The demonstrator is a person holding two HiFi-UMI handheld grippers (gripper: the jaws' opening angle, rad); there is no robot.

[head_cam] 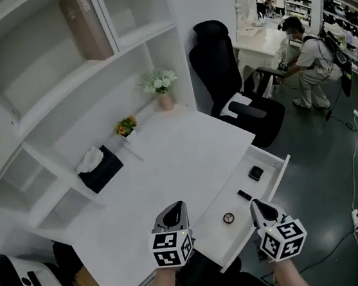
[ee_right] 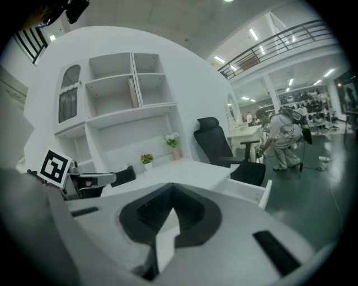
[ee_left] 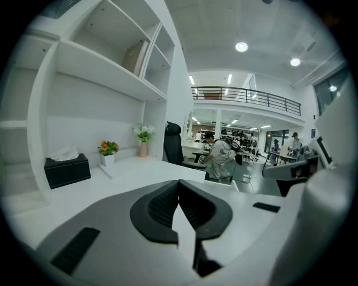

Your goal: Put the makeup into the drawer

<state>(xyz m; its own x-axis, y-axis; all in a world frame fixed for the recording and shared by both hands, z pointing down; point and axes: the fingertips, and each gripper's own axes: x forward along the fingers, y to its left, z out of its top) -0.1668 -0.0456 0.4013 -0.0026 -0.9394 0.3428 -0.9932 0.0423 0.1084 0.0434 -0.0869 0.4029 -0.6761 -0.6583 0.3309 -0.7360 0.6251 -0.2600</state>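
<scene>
The desk drawer [head_cam: 281, 166] stands pulled out at the right of the white desk [head_cam: 169, 166]. In it lie a black square compact [head_cam: 256, 173], a small black stick [head_cam: 244, 194] and a round item [head_cam: 229, 218]. My left gripper [head_cam: 174, 211] hovers over the desk's near edge, just left of the drawer, jaws shut and empty [ee_left: 179, 184]. My right gripper [head_cam: 260, 207] hangs at the drawer's near end, right of the round item; its jaws meet with nothing between them [ee_right: 172, 189]. The drawer's white side [ee_right: 254, 192] shows ahead in the right gripper view.
A black tissue box [head_cam: 99, 169], a small pot of orange flowers [head_cam: 126, 127] and a vase of white flowers [head_cam: 161, 86] stand at the desk's back under the shelves. A black office chair [head_cam: 234, 87] sits beyond the desk. A person [head_cam: 308, 58] crouches far behind.
</scene>
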